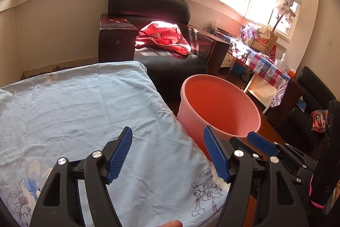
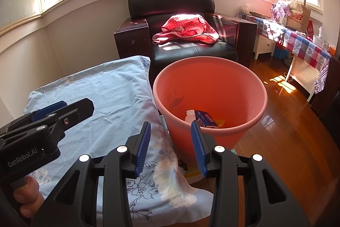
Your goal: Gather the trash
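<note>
Both grippers are hanging empty with jaws apart, the left gripper (image 1: 167,154) over the cleared blue floral sheet (image 1: 85,110) and the right gripper (image 2: 171,147) beside the pink bin (image 2: 210,129), which is sitting close against the table edge, already holding a blue carton (image 2: 205,119) and white scrap (image 2: 189,114).
</note>
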`<move>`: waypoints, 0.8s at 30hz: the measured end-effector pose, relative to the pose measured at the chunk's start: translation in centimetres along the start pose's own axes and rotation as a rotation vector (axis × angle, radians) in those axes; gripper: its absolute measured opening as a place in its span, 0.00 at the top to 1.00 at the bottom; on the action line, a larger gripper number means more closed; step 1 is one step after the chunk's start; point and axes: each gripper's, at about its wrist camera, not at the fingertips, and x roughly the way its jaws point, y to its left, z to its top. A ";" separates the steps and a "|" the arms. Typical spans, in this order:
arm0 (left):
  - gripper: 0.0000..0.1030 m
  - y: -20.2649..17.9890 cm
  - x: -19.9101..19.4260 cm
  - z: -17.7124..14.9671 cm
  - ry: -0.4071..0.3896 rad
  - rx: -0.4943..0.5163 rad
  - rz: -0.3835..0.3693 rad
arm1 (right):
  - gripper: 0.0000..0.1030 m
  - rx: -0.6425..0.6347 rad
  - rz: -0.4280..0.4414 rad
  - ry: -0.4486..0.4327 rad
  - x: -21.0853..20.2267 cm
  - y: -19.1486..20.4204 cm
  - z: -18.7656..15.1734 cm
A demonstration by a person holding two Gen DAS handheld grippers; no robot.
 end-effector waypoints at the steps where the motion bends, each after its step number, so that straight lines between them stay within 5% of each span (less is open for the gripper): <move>1: 0.34 0.0 0.0 0.0 0.000 0.000 0.000 | 0.61 0.000 0.000 0.000 0.0 0.0 0.0; 24: 0.34 0.0 -0.1 -0.1 -0.001 0.003 -0.001 | 0.61 0.001 0.001 0.004 0.1 0.0 0.0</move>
